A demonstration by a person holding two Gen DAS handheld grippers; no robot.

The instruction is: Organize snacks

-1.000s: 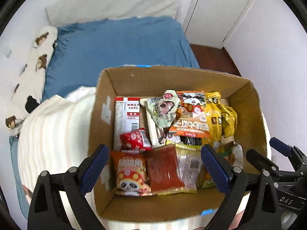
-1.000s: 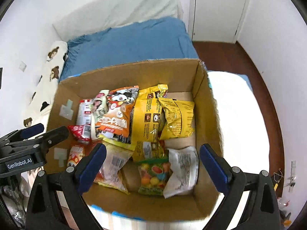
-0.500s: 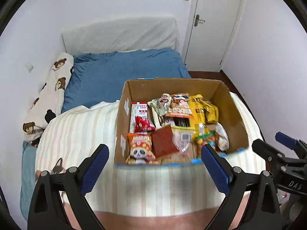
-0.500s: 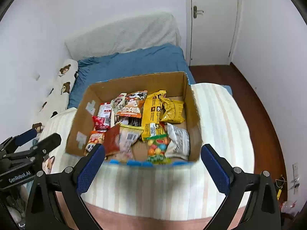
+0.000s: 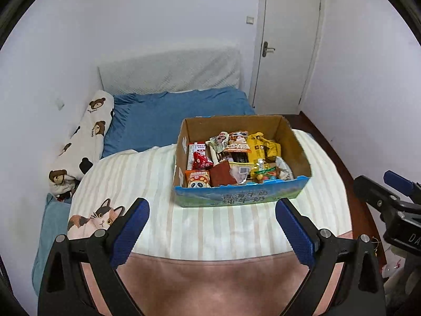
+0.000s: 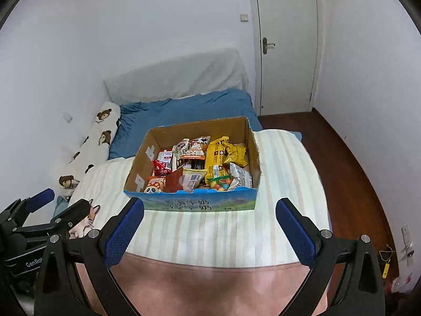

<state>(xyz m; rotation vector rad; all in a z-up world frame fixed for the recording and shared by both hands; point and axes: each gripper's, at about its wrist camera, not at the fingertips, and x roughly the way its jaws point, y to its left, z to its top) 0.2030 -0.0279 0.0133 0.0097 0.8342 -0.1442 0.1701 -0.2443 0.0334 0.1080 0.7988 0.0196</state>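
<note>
The left gripper (image 5: 211, 226) and the right gripper (image 6: 209, 226) hang side by side above the near end of the bed. Both have their jaws spread wide, and nothing is in them. They sit well back from the box, so the whole box can be seen at once. That is a good place to look from before picking a bag.

Under them is a pink blanket (image 5: 210, 284). Past it lies a striped sheet (image 5: 210, 226) with a cat picture (image 5: 101, 216) near its left edge.

The box (image 5: 236, 197) stands on the striped sheet, a bit to the right. Its top is open, so hands can reach in from above. The snacks are all inside it, lying in a loose pile. A panda bag (image 5: 198, 181) sits in the near left corner. A candy bag (image 5: 264, 175) is near the front wall. Yellow bags (image 5: 260, 150) lie toward the back right, and a red bag (image 5: 201, 161) is on the left.

No bags lie on the sheet, so the job looks about done.

Behind the box is a blue sheet (image 5: 171, 115), with a bear pillow (image 5: 86, 137) along the wall. A white door (image 5: 286, 47) is at the far right, and it is closed.
</note>
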